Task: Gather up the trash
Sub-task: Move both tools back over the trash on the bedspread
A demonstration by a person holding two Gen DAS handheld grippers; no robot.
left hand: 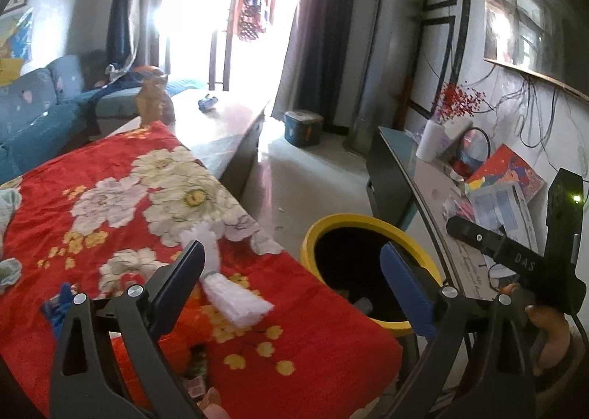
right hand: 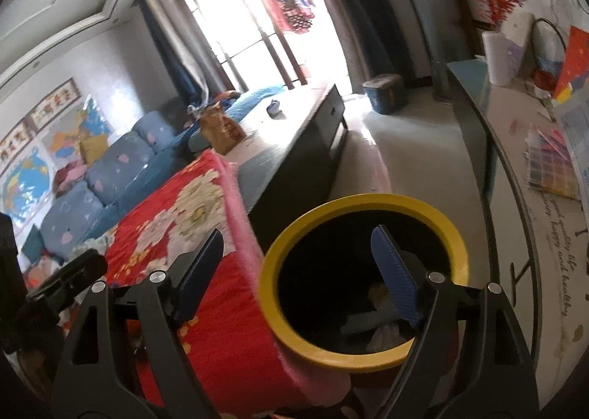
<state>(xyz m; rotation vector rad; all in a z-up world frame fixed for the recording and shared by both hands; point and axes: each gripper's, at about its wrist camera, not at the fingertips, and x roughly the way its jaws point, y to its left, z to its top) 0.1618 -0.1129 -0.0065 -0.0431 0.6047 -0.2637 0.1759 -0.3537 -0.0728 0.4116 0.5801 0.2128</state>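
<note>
A yellow-rimmed black trash bin (left hand: 371,224) stands on the floor beside a table covered with a red flowered cloth (left hand: 121,205). A crumpled white tissue (left hand: 239,297) lies on the cloth near its bin-side edge. My left gripper (left hand: 294,283) is open and empty, its left finger beside the tissue. My right gripper (right hand: 298,272) is open and empty over the bin (right hand: 353,205). Scraps of trash (right hand: 383,327) lie inside the bin. The right gripper's body (left hand: 515,253) shows at the right of the left wrist view.
Blue wrappers (left hand: 59,305) and pale crumpled paper (left hand: 9,272) lie on the cloth's left side. A long dark cabinet (right hand: 305,146) runs behind the table. A glass-topped side table (right hand: 522,169) with papers stands right of the bin. A blue sofa (right hand: 99,180) is at left.
</note>
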